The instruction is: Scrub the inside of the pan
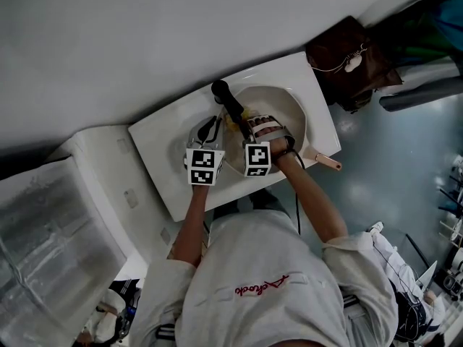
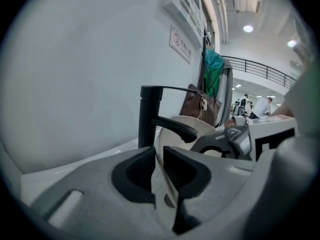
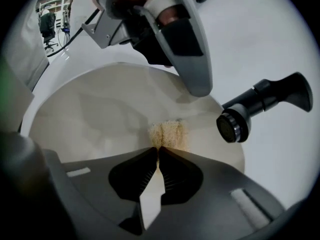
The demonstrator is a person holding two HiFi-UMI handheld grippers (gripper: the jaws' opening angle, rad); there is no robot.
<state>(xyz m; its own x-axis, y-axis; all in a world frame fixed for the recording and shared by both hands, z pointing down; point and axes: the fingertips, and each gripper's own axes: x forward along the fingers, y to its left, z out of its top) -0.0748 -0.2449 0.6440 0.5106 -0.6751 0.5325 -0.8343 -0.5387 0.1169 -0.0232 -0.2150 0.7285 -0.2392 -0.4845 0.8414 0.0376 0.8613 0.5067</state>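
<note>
Sponge (image 3: 169, 134) plain in right gripper view

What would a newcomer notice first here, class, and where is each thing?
A cream pan sits in the white sink under a black faucet. The right gripper pinches a yellowish sponge inside the pan, while the left gripper clamps its rim. A brown bag shows at the head view's upper right.
</note>
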